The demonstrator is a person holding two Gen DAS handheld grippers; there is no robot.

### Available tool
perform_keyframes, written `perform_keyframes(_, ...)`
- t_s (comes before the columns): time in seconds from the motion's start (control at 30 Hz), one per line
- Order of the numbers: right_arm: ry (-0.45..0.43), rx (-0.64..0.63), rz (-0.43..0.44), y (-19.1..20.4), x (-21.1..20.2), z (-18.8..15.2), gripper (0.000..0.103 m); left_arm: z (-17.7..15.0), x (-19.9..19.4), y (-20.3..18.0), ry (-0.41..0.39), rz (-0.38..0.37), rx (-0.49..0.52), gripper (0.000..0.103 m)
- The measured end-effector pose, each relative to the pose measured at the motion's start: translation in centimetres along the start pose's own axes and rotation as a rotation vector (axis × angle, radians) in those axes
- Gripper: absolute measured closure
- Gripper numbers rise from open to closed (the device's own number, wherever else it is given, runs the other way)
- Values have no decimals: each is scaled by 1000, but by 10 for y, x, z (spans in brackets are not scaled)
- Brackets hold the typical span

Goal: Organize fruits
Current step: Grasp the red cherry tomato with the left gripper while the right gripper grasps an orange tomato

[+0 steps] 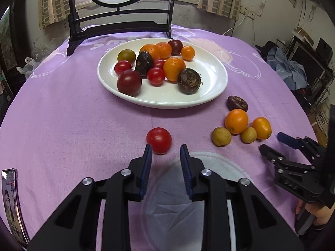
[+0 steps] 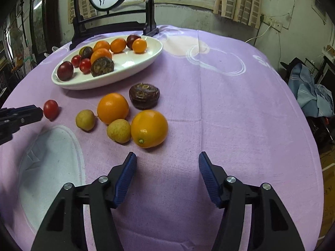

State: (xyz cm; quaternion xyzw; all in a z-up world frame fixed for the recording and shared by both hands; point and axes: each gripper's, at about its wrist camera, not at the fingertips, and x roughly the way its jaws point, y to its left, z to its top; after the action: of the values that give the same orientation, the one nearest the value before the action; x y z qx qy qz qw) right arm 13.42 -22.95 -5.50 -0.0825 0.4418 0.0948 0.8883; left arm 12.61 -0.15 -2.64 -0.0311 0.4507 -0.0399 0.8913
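A round red tomato (image 1: 159,140) lies on the cloth, just beyond your left gripper (image 1: 165,149), whose jaws are parted and empty.

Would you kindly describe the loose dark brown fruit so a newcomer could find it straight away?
Start at the white oval plate on the purple tablecloth. Just off its near rim lies a cluster of loose fruit. The wrinkled dark brown fruit sits at the cluster's far edge, the only dark one among orange and tan neighbours.
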Motion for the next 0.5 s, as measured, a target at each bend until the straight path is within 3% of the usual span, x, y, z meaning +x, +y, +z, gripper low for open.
perform_keyframes(0.13,6,16,13,0,9,10,40,-2,10,6,22,-12,-9,76)
perform_keyframes(0.33,-9,-2,61,10,18,25,65,-3,20,12,43,-23,-32,76)
perform_keyframes(0.5,-15,30,86,5,13,22,65,-3,24,14,42,-31,-52,75)
